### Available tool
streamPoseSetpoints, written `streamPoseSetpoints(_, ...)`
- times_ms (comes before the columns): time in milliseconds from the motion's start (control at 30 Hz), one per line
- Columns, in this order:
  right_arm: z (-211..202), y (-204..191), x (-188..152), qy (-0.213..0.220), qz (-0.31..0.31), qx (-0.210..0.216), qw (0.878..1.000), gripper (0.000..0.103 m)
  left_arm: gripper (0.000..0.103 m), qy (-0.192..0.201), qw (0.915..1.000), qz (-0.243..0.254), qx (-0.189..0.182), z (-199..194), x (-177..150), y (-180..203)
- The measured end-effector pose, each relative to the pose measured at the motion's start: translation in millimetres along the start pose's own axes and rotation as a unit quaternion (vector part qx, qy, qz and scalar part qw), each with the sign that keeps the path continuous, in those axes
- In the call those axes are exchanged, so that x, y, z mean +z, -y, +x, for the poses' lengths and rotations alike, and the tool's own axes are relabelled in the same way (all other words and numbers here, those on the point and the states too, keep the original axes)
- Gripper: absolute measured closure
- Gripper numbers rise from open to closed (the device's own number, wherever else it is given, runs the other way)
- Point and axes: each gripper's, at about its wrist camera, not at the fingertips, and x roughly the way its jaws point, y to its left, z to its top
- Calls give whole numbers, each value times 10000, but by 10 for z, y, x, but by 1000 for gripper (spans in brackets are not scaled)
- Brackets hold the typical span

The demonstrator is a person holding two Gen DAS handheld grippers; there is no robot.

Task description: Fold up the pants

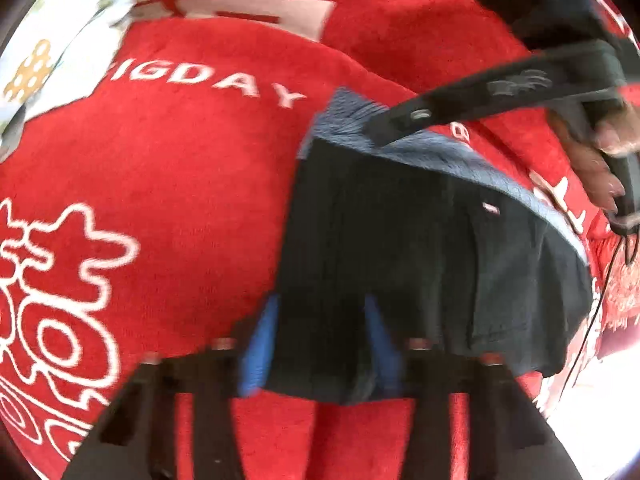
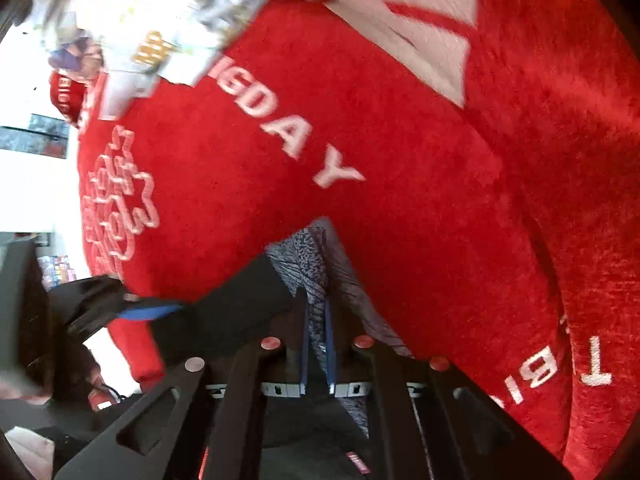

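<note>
Pants [image 1: 400,248] held off the red blanket [image 1: 180,184], both jaws pinching cloth.
Left gripper [image 1: 320,344] holds a thin edge; it may slip (blurred view), dropping the fold toward the blanket's "DAY" lettering while right gripper [image 2: 316,344] pulls.

pants [image 1: 400,248] on blanket [image 1: 180,184], between grippers

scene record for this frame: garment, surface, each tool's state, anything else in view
garment: dark pants with a grey inner waistband, lifted off the surface
surface: red plush blanket with white lettering
left tool: blue pads spread either side of the pants edge, cloth between them; pinch not confirmed
right tool: shut on the waistband, pads close together on the grey fabric
other: white printed cloth at the blanket's far corner
image quality: motion blur in both views
</note>
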Motion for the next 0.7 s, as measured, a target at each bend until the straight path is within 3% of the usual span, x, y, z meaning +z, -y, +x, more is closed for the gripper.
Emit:
streamPoseSetpoints(33,-91,-49,-1,108,-51,163,9998,96,85,31,9998,-157,-139,-65,0,-101)
streamPoseSetpoints(67,-146,-67,-6,135,-74,286,9995,96,87,51,9994,-250,-234,-112,-8,-172)
streamPoseSetpoints(233,-164,-63,0,101,-15,638,9979,96,87,-14,9997,-200,-111,-195,-158,-286)
streamPoseSetpoints(433,282,152,52,92,507,250,9984,95,87,48,9996,-211,162,-100,-169,-218)
streamPoseSetpoints(567,123,274,-41,410,1007,286,9937,81,86,21,9989,-257,398,-163,-93,-96)
streamPoseSetpoints(600,58,284,-80,416,1039,229,9935,81,82,53,9988,-212,440,-205,-73,-60)
streamPoseSetpoints(667,-135,303,-209,504,1148,84,9921,81,43,206,9988,-182,405,-341,-41,15)
streamPoseSetpoints(700,-230,308,-281,582,1198,47,9911,81,39,344,9986,-183,364,-395,-9,51)
